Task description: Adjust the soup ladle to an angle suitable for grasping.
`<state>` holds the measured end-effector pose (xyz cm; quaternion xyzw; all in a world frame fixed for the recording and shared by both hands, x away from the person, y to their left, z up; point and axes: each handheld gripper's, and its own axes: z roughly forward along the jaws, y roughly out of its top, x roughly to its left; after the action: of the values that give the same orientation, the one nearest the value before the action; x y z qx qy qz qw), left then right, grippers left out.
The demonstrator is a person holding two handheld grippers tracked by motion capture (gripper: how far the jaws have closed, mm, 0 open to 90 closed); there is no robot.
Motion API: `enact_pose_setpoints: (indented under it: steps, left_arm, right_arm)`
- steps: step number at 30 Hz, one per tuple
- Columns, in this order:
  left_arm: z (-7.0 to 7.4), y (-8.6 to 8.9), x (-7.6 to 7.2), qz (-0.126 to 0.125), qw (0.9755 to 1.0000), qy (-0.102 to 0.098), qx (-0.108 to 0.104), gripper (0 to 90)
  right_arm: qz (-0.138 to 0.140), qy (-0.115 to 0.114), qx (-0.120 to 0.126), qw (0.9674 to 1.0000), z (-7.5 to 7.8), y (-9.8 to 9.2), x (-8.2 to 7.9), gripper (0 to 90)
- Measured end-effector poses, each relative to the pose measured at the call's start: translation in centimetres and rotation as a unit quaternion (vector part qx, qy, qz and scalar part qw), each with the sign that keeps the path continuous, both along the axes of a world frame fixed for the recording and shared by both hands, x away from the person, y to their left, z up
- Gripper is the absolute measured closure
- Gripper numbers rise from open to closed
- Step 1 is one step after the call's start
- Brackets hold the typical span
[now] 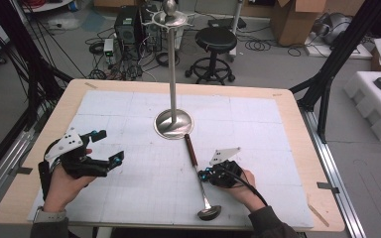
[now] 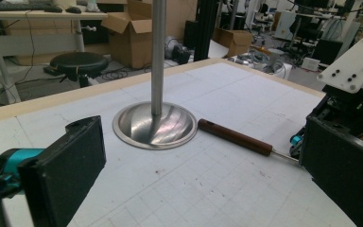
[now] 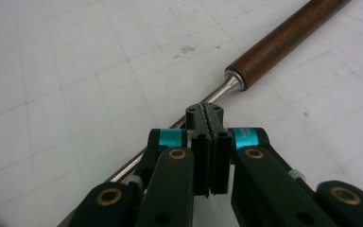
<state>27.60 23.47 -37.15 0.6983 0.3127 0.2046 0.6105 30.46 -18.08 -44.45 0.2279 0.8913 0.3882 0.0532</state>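
Ladle (image 1: 202, 181): we found it flat on the table (image 1: 287, 148), handle toward the stand's base (image 1: 173, 125) | right gripper (image 1: 204, 174): jaws closed at its metal shaft, seemingly nudging it | left gripper (image 1: 110, 145): jaws wide apart, holding nothing.

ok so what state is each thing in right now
ladle: lying flat on the table, wooden handle toward the stand base
stand: upright, nothing hanging on it
left hand-held gripper: open, empty
right hand-held gripper: shut, above the ladle's metal shaft; grip unclear
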Motion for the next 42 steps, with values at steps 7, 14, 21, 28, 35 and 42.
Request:
enact_pose_setpoints:
  steps: [7, 14, 21, 28, 35, 42]
  left_arm:
    - [0.0, 0.0, 0.0, 0.0, 1.0, 0.0, -0.002, 1.8]
    - [-0.1, -0.1, 0.0, -0.001, 1.0, 0.001, 0.0, 1.8]
    - [0.0, 0.0, 0.0, 0.0, 1.0, 0.001, 0.0, 1.8]
    - [-0.1, 0.0, 0.0, -0.001, 1.0, 0.001, -0.001, 1.8]
    - [0.0, 0.2, 0.0, 0.002, 1.0, 0.001, -0.003, 1.8]
    - [-0.1, 0.1, 0.0, 0.001, 1.0, 0.001, -0.002, 1.8]
  right_arm:
    - [0.021, 0.0, -0.005, 0.9998, 0.1, 1.0, -0.1, 89.9]
    - [0.029, 0.002, -0.009, 0.9996, 0.1, 1.6, 0.1, 89.9]
    - [0.041, 0.011, -0.009, 0.999, 0.2, 2.1, -0.1, 89.9]
    - [0.073, 0.011, -0.016, 0.9971, 0.3, 3.1, -0.7, 89.9]
    - [0.093, 0.006, -0.01, 0.9956, 0.9, 3.6, -1.2, 89.9]
    - [0.119, 0.029, -0.016, 0.9923, 1.8, 3.9, -2.8, 89.9]
